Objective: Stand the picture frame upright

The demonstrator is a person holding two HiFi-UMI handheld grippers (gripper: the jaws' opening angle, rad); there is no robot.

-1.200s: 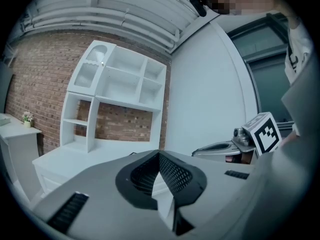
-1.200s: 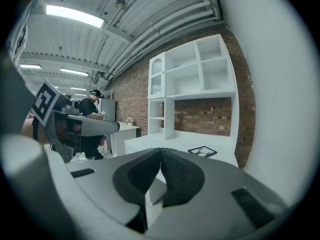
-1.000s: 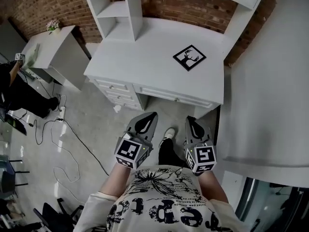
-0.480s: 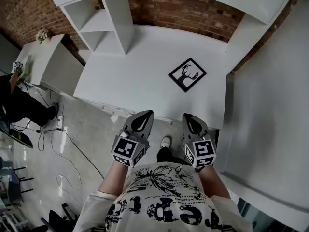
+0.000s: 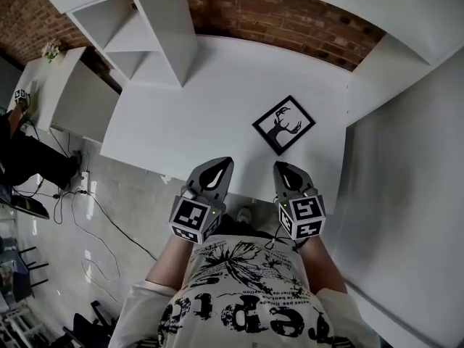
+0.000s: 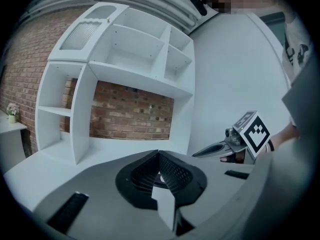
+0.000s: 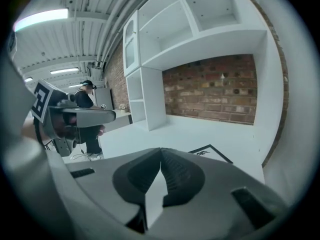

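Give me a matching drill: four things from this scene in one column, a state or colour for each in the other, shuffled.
1. frame
2. right claw
3. wall
4. desk

A. red brick
B. lying flat
C. shut, empty
D. white top

Pairs: 1-B, 2-C, 3-A, 4-D

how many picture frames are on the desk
1. The picture frame lies flat on the white desk, toward its right side, just ahead of the right gripper. No other shows; the shelves above are only partly in view.
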